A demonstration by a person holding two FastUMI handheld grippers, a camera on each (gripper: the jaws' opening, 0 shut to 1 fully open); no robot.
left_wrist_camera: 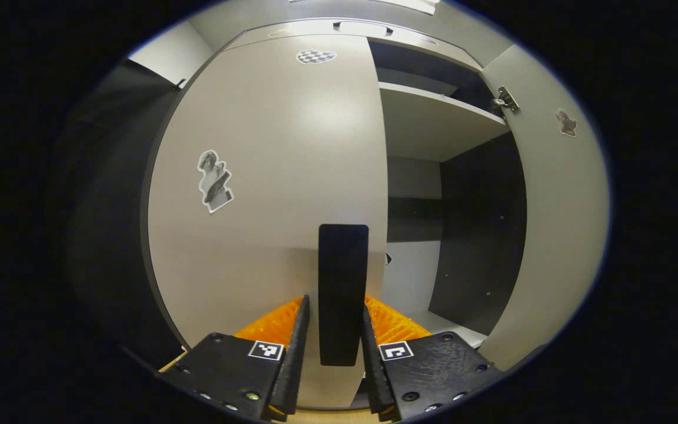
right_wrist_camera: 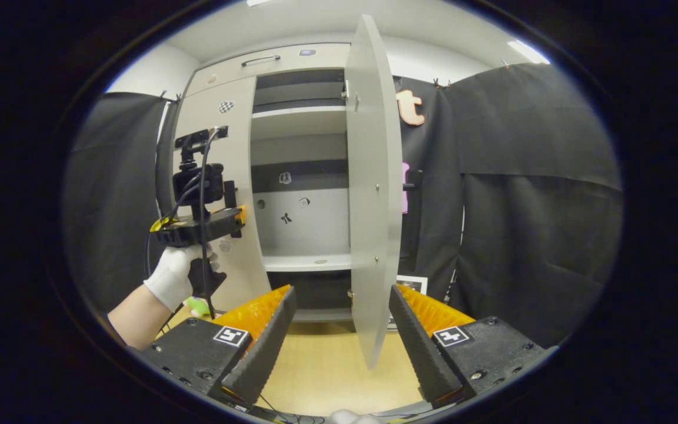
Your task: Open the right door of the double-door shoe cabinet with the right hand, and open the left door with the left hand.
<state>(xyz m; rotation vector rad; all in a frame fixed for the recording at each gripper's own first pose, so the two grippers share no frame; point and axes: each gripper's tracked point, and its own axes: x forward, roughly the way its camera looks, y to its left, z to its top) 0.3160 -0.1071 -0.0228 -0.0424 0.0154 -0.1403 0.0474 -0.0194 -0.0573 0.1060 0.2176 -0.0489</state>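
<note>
Left tongs (left_wrist_camera: 334, 353) straddle left door handle (left_wrist_camera: 343, 293).

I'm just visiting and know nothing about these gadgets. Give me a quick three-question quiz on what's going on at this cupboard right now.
1. True or false: the right door of the shoe cabinet already stands open.
2. What sits between the fingers of the left gripper?
A. a shoe
B. the dark handle of the left door
C. a hinge
3. Fill in: the right gripper has its jaws ____, with the right door's edge in the gap between them.

Key
1. True; the shelves inside show past it.
2. B; the fingers flank it closely, though whether both press on it cannot be told.
3. Open; neither finger touches the door.
</note>
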